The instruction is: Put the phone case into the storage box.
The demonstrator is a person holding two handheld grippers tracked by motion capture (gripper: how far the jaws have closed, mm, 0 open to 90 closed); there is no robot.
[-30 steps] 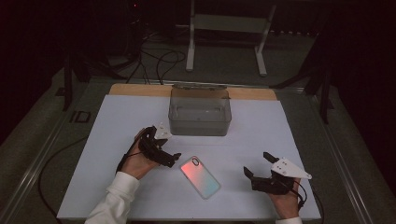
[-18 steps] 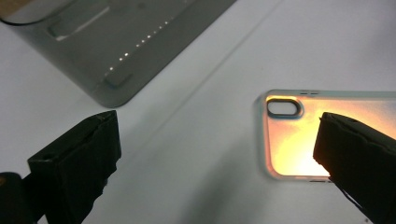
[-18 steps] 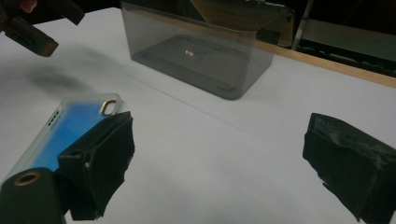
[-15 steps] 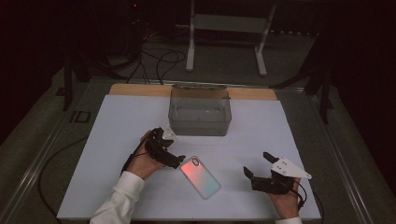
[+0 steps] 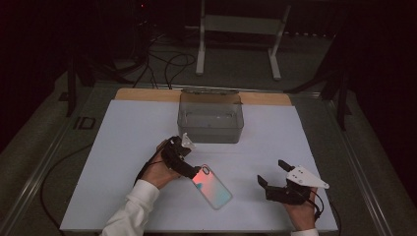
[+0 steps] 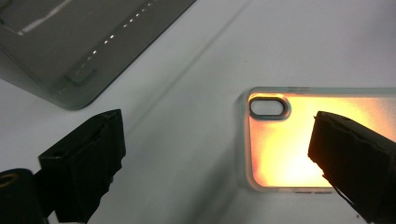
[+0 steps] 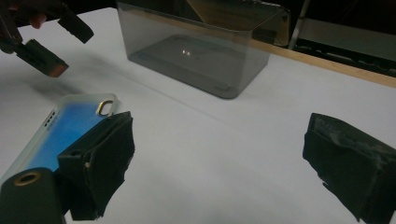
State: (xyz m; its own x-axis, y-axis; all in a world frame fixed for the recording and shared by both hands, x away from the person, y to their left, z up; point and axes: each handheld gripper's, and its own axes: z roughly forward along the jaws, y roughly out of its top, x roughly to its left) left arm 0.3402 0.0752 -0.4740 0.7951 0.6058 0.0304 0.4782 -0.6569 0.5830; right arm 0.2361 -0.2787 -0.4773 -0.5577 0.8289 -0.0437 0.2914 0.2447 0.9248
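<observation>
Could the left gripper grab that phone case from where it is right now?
Probably yes. The left gripper hovers open at the camera-hole end of the phone case, which lies flat on the white table with nothing between them.

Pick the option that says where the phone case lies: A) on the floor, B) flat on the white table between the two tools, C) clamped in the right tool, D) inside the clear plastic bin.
B: the phone case lies flat on the white table, left tool open at its camera end, right tool open, apart from it.
</observation>
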